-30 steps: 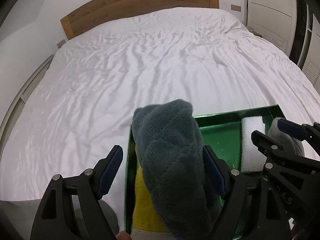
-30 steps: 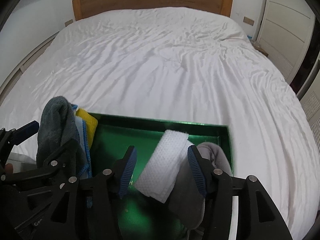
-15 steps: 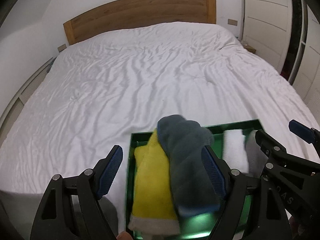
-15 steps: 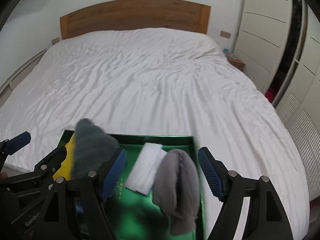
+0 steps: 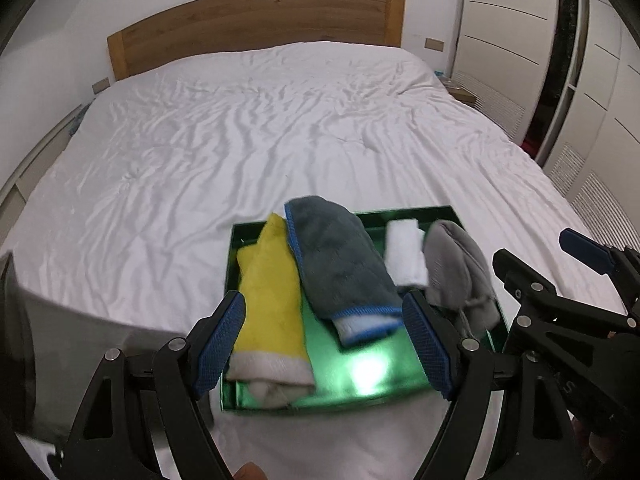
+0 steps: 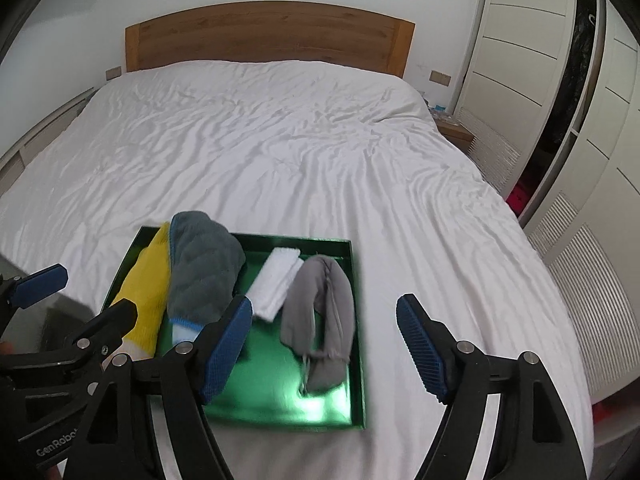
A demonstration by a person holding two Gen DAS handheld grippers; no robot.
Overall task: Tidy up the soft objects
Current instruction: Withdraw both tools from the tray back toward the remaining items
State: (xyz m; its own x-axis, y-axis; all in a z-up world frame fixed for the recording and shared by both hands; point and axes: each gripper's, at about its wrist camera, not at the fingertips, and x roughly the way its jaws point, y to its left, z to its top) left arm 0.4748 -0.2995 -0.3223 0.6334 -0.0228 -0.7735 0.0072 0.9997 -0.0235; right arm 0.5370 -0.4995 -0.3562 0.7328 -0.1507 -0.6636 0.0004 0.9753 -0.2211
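Note:
A shiny green tray (image 5: pixel 229 280) (image 6: pixel 357 320) lies near the foot of the bed. In it, side by side from left to right, lie a yellow cloth (image 5: pixel 268 300) (image 6: pixel 148 280), a dark grey towel with blue trim (image 5: pixel 340 256) (image 6: pixel 204 268), a small white cloth (image 5: pixel 404 252) (image 6: pixel 276 280) and a light grey cloth (image 5: pixel 460 272) (image 6: pixel 320 312). My left gripper (image 5: pixel 324 344) (image 6: pixel 60 312) hovers open above the tray's near left part, holding nothing. My right gripper (image 6: pixel 324 348) (image 5: pixel 560 280) is open above the near right part, also holding nothing.
The white rumpled bedcover (image 6: pixel 280 152) stretches to a wooden headboard (image 6: pixel 268 40). White wardrobe doors (image 6: pixel 540 80) line the right side, with a small bedside table (image 6: pixel 456 130) by the headboard. A person's fingertip (image 5: pixel 248 472) shows at the bottom edge.
Both grippers have drawn back and up from the tray. The right jaws widened and left the white and grey cloths. The dark towel no longer sits between the left jaws.

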